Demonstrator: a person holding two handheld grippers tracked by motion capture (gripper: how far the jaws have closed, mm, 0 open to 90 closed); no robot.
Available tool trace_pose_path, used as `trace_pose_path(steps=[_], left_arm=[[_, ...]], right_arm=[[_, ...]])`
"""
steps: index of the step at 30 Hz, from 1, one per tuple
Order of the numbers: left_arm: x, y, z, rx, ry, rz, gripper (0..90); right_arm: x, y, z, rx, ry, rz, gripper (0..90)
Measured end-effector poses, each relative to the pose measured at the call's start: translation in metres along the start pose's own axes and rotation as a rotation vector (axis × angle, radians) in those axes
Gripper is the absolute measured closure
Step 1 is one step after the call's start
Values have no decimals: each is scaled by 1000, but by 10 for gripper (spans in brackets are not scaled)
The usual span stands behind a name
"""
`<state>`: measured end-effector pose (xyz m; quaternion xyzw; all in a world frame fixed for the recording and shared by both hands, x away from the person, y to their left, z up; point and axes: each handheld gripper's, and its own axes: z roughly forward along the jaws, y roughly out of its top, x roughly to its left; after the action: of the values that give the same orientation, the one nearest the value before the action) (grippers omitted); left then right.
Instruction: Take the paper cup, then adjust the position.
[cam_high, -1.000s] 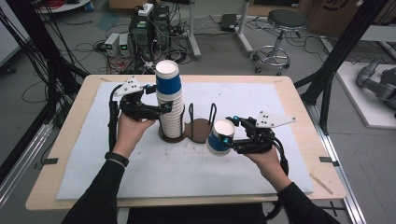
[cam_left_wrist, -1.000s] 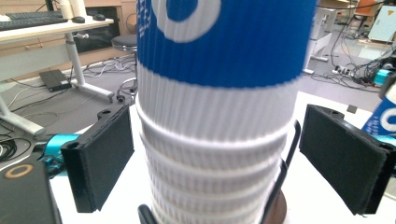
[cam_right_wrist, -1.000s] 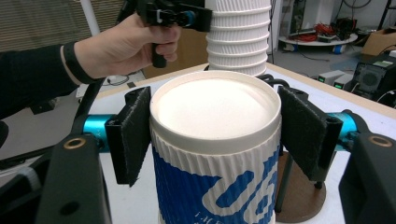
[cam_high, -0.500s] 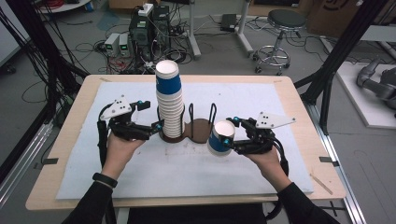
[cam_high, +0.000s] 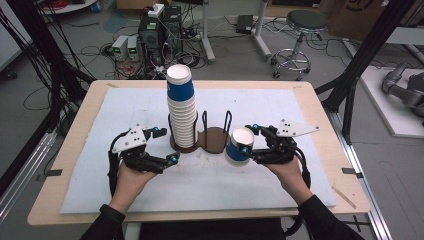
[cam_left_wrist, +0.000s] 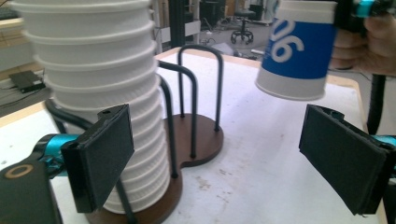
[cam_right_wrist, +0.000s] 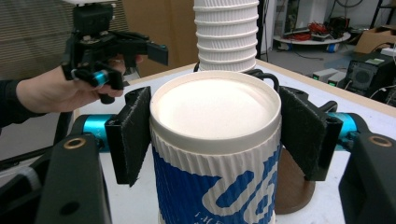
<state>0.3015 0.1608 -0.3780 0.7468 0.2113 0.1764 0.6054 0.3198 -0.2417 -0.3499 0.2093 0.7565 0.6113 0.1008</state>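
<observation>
The right gripper (cam_high: 250, 148) clamps a blue-and-white paper cup (cam_high: 238, 147) held upside down just off the white mat (cam_high: 300, 185) — the left gripper (cam_high: 166, 146) gapes wide, empty, beside the tall cup stack (cam_high: 182, 112) in the brown wire-hooped holder (cam_high: 216, 138).

A robotics lab or workshop: a wooden table (cam_high: 325, 150) under a white mat (cam_high: 280, 110) stands on a grey floor strewn with cables (cam_high: 95, 50). Computer towers (cam_high: 157, 30) sit at 12 o'clock, a swivel stool (cam_high: 300, 30) at 1 o'clock, black frame struts (cam_high: 365, 60) at 3 o'clock.
</observation>
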Motion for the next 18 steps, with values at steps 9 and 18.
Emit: trace_pose_path(steps=[9,18], left_arm=[[-9,-6,12,8,-56,15,101],[-17,-3,20,-6,-131,15,101]], right_arm=[[0,0,1,-6,10,0,306],[1,1,0,-23,39,2,306]])
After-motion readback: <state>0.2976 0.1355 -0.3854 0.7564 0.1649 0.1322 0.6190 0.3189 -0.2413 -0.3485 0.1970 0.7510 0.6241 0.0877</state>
